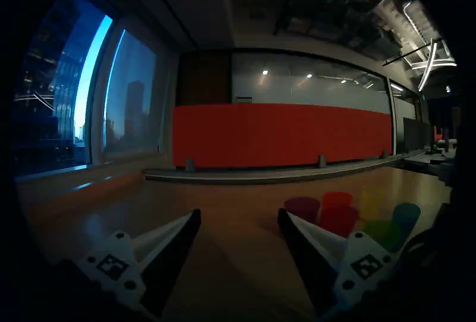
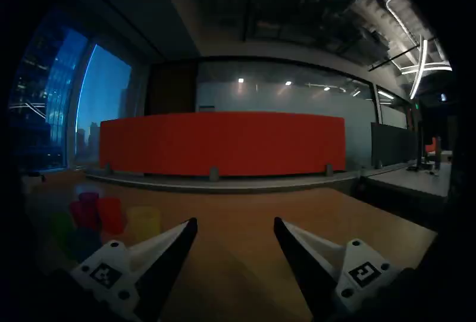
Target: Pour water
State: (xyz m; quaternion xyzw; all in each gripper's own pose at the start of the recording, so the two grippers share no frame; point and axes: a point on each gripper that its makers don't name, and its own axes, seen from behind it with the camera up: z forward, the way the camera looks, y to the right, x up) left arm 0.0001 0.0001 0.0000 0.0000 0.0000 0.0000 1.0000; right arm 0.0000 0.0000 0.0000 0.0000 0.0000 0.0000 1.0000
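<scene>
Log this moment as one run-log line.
stage: no grasp yet | left gripper: open, empty | right gripper: open, empty | coloured cups: clustered on table, untouched | pouring: not started

Left gripper (image 1: 238,211): two wedge fingers (image 1: 160,244) with white outer shells and black inner faces, tapering to points. Each base has a square black-and-white marker (image 1: 112,265) with dark screw holes (image 1: 119,235) beside it.
Right gripper (image 2: 235,220): same build, white and black, marker (image 2: 363,274) on each base.
</scene>
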